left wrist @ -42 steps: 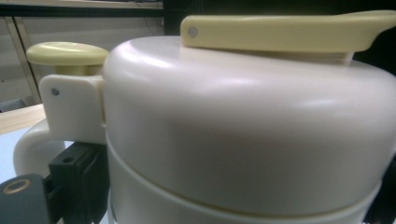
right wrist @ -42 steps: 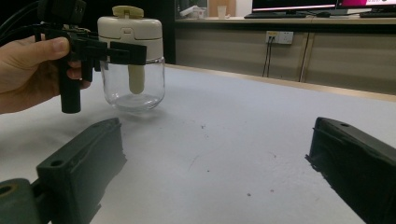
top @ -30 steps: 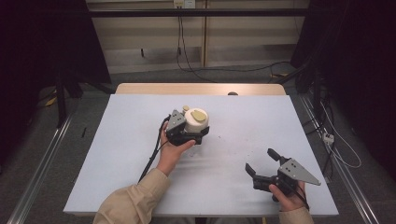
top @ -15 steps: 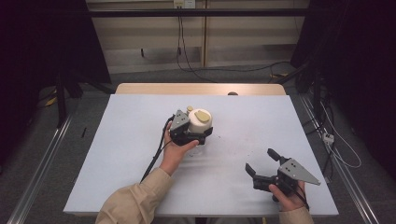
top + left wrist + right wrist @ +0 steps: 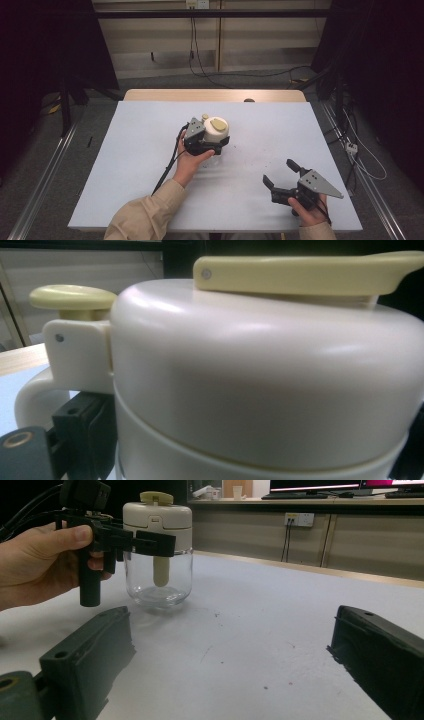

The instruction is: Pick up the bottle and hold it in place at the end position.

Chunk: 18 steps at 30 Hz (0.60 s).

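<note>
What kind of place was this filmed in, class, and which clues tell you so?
Probably a lab or office set up for recording: a covered table fenced by dark curtains, wall sockets with trailing cables, and monitors on a rear counter.

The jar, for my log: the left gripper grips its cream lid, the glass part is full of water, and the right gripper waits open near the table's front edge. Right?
Not quite. The jar is empty: the right gripper view shows clear glass with nothing inside but a cream stem hanging from the lid. The left gripper does grip the lid, and the right gripper does wait open near the front edge.
</note>
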Each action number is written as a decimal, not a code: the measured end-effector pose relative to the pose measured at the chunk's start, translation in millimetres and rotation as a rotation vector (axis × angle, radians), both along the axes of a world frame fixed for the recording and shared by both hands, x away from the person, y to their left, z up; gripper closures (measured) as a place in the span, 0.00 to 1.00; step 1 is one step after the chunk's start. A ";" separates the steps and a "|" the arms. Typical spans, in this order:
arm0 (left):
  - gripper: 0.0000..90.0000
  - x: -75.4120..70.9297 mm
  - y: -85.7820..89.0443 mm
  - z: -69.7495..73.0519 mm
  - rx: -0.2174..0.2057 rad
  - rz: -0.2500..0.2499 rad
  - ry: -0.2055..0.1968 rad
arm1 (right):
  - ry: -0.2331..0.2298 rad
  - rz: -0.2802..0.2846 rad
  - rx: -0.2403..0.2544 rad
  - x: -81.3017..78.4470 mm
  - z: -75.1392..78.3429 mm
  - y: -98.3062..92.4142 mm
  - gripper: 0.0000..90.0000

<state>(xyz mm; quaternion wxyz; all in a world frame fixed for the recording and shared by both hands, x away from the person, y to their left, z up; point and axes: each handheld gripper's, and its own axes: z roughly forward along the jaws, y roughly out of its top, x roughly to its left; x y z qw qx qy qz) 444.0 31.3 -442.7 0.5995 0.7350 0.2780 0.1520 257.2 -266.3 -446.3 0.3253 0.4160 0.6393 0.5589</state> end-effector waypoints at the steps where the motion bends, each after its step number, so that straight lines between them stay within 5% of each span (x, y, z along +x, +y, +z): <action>1: 0.07 0.1 -0.6 0.0 -0.001 -0.001 0.000 | 0.000 0.000 0.001 -0.1 0.1 0.1 0.03; 18: 0.07 2.3 -11.5 -5.0 0.003 -0.003 0.008 | 0.001 -0.001 0.003 0.7 -0.3 -0.1 0.03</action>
